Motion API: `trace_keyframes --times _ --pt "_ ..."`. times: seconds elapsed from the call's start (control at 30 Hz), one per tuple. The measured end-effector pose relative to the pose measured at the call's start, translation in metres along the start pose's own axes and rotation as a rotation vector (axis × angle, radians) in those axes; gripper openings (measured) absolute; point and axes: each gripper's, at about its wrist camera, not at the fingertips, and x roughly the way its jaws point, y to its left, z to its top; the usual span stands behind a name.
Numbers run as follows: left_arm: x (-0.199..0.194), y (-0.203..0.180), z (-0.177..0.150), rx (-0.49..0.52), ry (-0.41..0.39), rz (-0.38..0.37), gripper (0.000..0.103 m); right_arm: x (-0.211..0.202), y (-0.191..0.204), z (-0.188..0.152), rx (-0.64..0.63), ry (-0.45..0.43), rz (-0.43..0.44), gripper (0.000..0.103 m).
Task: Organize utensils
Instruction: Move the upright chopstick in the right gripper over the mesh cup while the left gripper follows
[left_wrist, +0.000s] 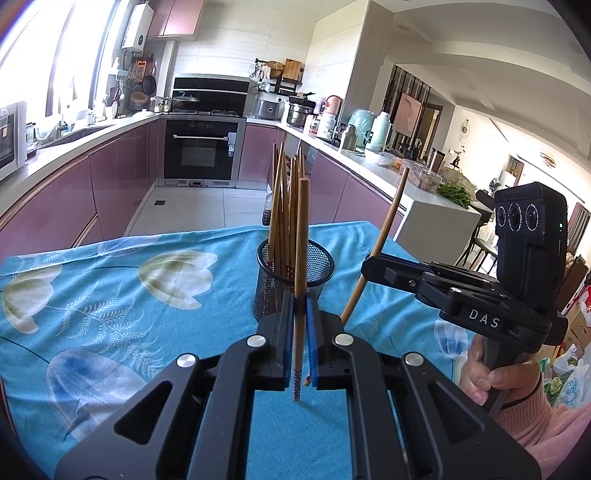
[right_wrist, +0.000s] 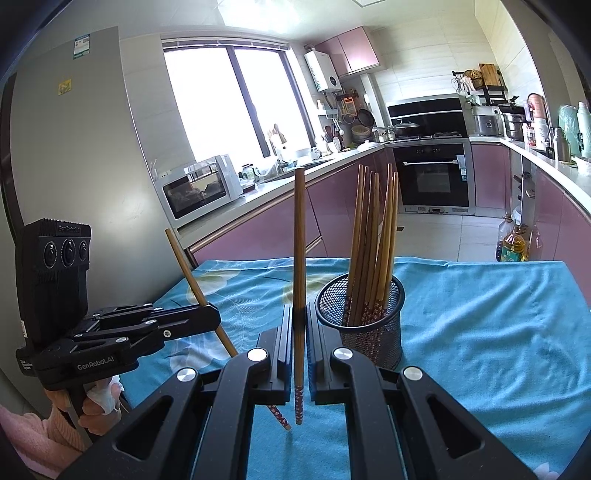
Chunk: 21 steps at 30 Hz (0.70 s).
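A black mesh cup (left_wrist: 295, 280) (right_wrist: 365, 325) holds several wooden chopsticks and stands on a table with a blue flowered cloth (left_wrist: 147, 295) (right_wrist: 480, 317). My left gripper (left_wrist: 300, 306) is shut on one upright chopstick (left_wrist: 301, 258), just in front of the cup. My right gripper (right_wrist: 299, 321) is shut on another upright chopstick (right_wrist: 299, 258), left of the cup. Each gripper shows in the other's view, holding its chopstick tilted: the right one (left_wrist: 369, 266) and the left one (right_wrist: 210, 314).
Pink kitchen cabinets and counters run along both sides, with an oven (left_wrist: 201, 147) at the far end. A microwave (right_wrist: 201, 186) sits on the left counter. Oil bottles (right_wrist: 513, 243) stand on the floor beyond the table.
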Motion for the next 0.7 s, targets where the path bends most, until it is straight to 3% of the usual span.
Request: trace_keyframes --times 0.7 --pt "0.0040 -0.0025 0.0102 0.009 -0.006 0.001 0.007 -0.0015 -0.0041 0.0057 0.004 -0.004 0.004 0.006"
